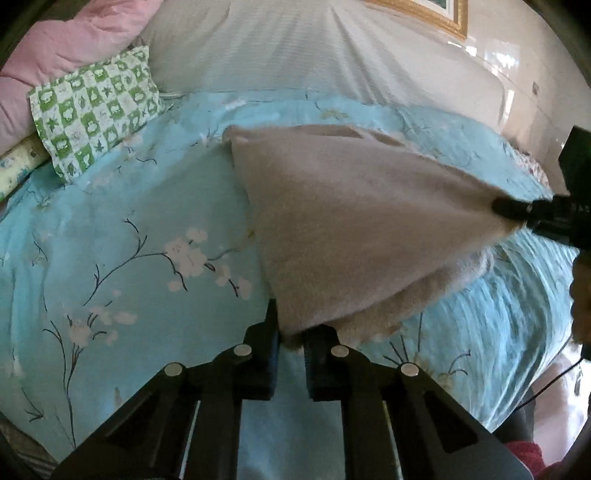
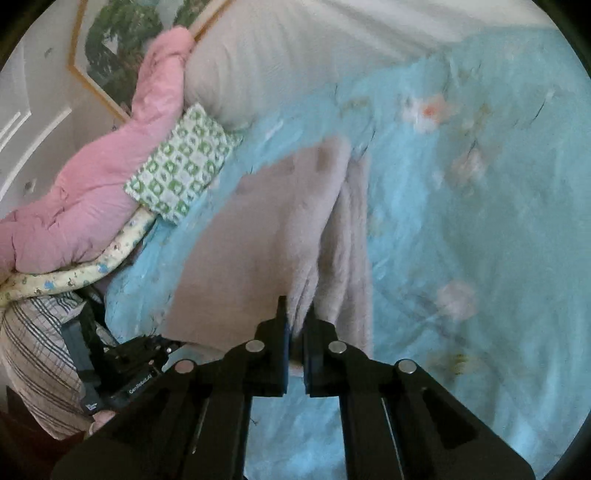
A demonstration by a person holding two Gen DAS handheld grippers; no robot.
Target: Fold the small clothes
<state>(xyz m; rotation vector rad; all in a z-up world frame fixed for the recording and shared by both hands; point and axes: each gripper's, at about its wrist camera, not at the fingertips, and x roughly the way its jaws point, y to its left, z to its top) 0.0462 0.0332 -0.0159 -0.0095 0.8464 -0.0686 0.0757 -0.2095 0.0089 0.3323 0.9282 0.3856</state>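
A beige fleece garment [image 1: 351, 206] is held up over a light blue floral bedspread [image 1: 129, 221], with its far edge still on the bed. My left gripper [image 1: 291, 332] is shut on its near corner. My right gripper [image 1: 511, 210] comes in from the right of the left wrist view and is shut on another corner, so the cloth is stretched between the two. In the right wrist view the garment [image 2: 266, 229] hangs in folds from my right gripper [image 2: 295, 317], and the left gripper [image 2: 147, 350] shows at the lower left.
A green checked pillow [image 1: 96, 110] and a pink quilt [image 1: 66, 48] lie at the bed's left. A white pillow [image 1: 277, 48] and a framed picture [image 1: 424, 11] are at the head. A striped cloth [image 2: 40, 350] is at the lower left of the right wrist view.
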